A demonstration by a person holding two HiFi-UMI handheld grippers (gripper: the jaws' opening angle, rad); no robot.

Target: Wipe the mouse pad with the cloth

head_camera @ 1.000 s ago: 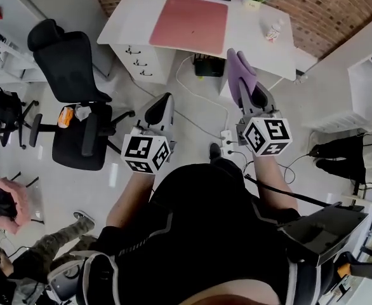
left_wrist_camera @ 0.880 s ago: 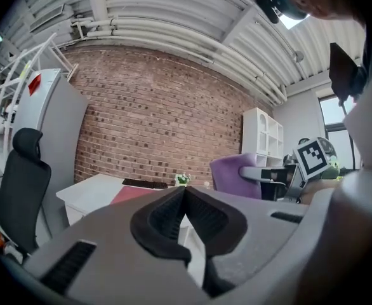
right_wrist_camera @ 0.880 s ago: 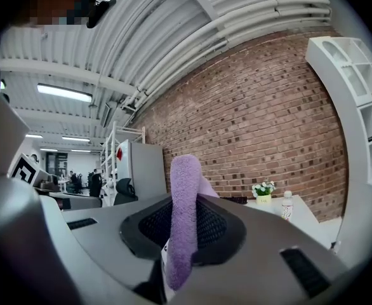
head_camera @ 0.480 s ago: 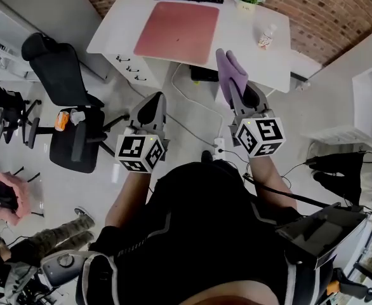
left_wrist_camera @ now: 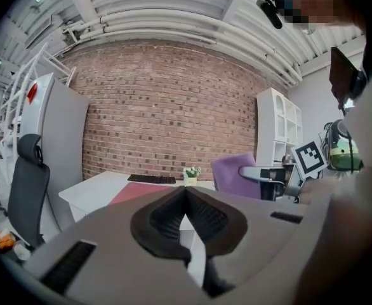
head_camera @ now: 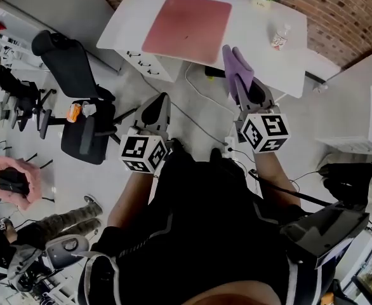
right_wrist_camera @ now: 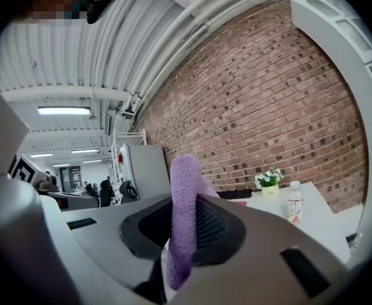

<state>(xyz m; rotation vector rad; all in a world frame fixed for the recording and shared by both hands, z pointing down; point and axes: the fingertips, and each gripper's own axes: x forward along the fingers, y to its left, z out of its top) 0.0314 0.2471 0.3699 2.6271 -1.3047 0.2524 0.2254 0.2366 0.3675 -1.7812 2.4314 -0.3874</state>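
My head view looks steeply down from above the person, well back from the desk (head_camera: pixel 256 33). Both gripper views face level toward that desk and the brick wall (left_wrist_camera: pixel 167 119).

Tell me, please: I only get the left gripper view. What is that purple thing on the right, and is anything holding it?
Observer: It is a purple cloth. The right gripper view shows it pinched between the jaws of the right gripper.
Operator: I see a keyboard and flowers on the desk. Anything else up there?
Observer: Yes. A small bottle stands on the white desk, to the right of the flowers.
Operator: Is the cloth on the pink pad yet?
Observer: No. The head view shows both grippers over the floor, short of the desk, and the mouse pad lies bare.
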